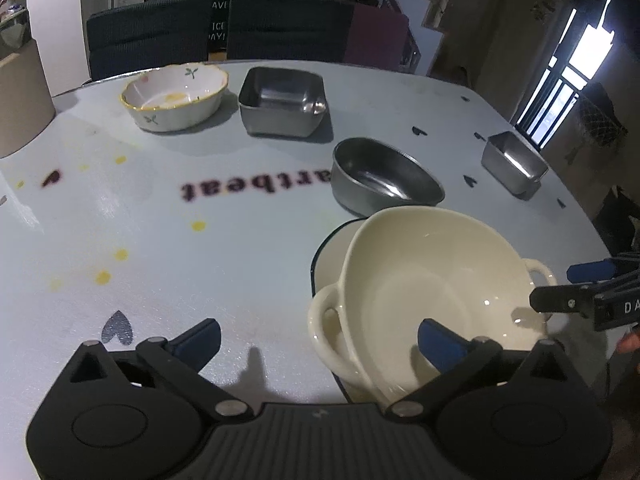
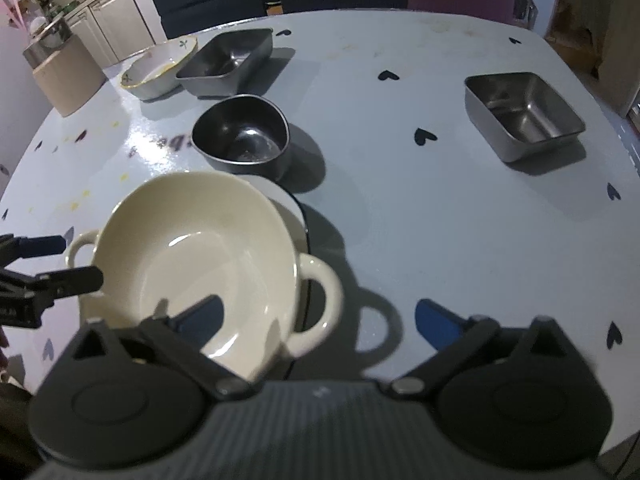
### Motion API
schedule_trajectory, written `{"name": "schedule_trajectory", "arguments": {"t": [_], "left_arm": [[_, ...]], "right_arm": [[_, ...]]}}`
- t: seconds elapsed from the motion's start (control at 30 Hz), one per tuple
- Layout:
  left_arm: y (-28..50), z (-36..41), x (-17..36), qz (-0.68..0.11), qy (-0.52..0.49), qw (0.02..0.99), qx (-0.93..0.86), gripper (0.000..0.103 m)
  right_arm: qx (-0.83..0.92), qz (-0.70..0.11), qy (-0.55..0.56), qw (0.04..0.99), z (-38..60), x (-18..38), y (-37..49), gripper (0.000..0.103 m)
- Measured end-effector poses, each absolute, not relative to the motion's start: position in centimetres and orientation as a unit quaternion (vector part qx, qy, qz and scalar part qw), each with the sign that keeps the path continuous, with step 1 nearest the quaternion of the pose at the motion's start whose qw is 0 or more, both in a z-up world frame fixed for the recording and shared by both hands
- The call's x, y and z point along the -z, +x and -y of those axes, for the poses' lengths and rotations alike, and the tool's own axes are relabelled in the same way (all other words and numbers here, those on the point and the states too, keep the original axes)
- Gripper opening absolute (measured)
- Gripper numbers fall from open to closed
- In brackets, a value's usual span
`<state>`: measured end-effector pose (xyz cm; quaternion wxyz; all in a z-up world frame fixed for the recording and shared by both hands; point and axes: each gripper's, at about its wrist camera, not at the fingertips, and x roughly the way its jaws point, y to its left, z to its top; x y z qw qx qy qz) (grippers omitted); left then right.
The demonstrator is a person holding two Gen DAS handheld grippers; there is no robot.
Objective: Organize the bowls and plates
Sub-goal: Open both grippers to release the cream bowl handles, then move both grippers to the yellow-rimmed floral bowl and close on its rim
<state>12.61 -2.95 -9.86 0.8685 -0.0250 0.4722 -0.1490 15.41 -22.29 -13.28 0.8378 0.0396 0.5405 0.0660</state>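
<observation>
The table (image 2: 400,208) is pale grey-blue, glossy, scattered with small dark hearts and some yellow specks, with part of a printed word across its middle. Near its front edge sits a white plate (image 2: 294,204) with a thin dark rim, and on that plate rests the cream bowl (image 2: 208,248), a deep, glazed ceramic one with a looped handle on each side; it sits a little tilted on the plate, and looks empty.

Just behind the plate stands a dark rounded metal bowl (image 2: 244,136). Toward the far edge, side by side, are a square steel tray (image 1: 282,100) and a white scalloped bowl (image 1: 176,94) with a yellow rim and small leaf sprigs. A second steel tray (image 2: 524,114) stands alone toward the right edge.

The left gripper (image 1: 318,340) hangs wide open, one blue-padded finger over bare table and the other over the bowl's inside, with the near handle between them, gripping nothing. The right gripper (image 2: 320,318) is likewise spread wide, its fingers on either side of the other handle and rim, holding nothing.
</observation>
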Motion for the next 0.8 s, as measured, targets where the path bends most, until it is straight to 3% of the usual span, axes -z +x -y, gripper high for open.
{"name": "schedule_trajectory", "arguments": {"t": [0.4, 0.8], "left_arm": [[12.8, 0.4, 2.3, -0.39, -0.026, 0.908, 0.148, 0.103], [21.1, -7.2, -1.0, -0.349, -0.043, 0.934, 0.067, 0.103]], "right_arm": [[-0.082, -0.415, 0.062, 0.904, 20.0, 5.7, 14.7, 0.103], [-0.131, -0.357, 0.047, 0.924, 13.6, 2.5, 22.0, 0.103]]}}
